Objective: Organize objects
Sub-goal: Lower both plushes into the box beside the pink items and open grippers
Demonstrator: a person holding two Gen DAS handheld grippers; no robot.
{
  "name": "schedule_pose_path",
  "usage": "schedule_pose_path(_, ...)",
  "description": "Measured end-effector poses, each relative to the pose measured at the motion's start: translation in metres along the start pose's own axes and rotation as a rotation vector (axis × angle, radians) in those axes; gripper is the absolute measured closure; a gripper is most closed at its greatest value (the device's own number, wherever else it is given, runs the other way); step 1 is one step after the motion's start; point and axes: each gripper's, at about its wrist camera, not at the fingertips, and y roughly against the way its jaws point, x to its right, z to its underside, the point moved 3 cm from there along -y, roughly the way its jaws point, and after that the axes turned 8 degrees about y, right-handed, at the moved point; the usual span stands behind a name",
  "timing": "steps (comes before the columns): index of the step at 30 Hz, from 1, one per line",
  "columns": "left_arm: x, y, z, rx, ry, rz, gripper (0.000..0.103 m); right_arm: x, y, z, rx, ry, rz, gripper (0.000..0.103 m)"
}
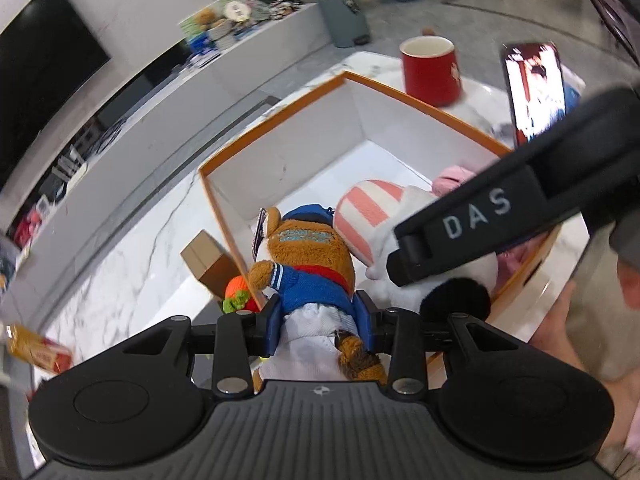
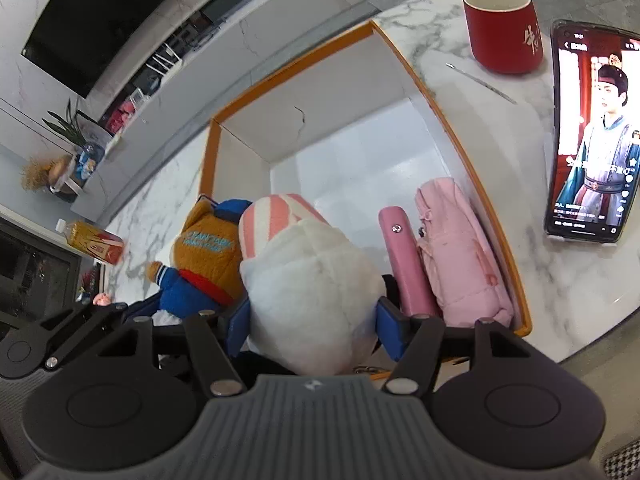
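Left wrist view shows my left gripper (image 1: 318, 316) clenched on the brown bear plush (image 1: 308, 256), its blue pads pressing the white trousers, the bear hanging head-first over the near left corner of the orange-rimmed box (image 1: 280, 104). Part of the bear's arm sits right at the box's left rim, above a small orange knitted toy (image 1: 239, 294) and a cardboard carton (image 1: 210, 260) that lie outside on the marble table (image 1: 132, 248).

From the right wrist view, my right gripper (image 2: 308, 320) grasps the white plush with the pink-striped cap (image 2: 308, 276), low in the near part of the box, beside a pink case (image 2: 404, 256) and a pink pouch (image 2: 460, 256) along the right wall.

My worry is the bear: if I let go now, it could catch on the left rim and tip out onto the table. The two plush toys touch, so releasing one may drag the other. The grippers sit close together and could knock each other. A red mug (image 2: 504, 28) and a phone (image 2: 592, 136) stand beyond the right wall, near enough for a wide swing to hit.
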Motion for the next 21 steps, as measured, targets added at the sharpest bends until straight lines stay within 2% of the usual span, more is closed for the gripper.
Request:
schedule_pose_path(4,0.005,-0.002,0.004,0.002,-0.12,0.023,0.058,0.0,-0.003,-0.004,-0.042,0.015,0.01,0.036)
schedule_pose_path(9,-0.003,-0.006,0.003,-0.02,-0.121,0.107,0.053,-0.001,-0.009,-0.009,-0.096,0.026,0.021,0.031)
schedule_pose_path(10,-0.003,-0.007,0.003,-0.025,-0.131,0.132,0.049,-0.002,-0.01,-0.01,-0.108,0.036,0.024,0.03)
schedule_pose_path(13,-0.006,-0.012,0.004,-0.05,-0.128,0.21,0.047,-0.007,-0.013,-0.009,-0.138,0.072,0.033,0.028)
schedule_pose_path(16,-0.004,-0.014,0.007,-0.064,-0.139,0.265,0.047,-0.008,-0.015,-0.01,-0.161,0.084,0.01,0.022)
schedule_pose_path(21,-0.018,-0.007,0.006,-0.063,-0.092,0.35,0.048,-0.013,-0.009,-0.014,-0.162,0.165,0.047,0.024)
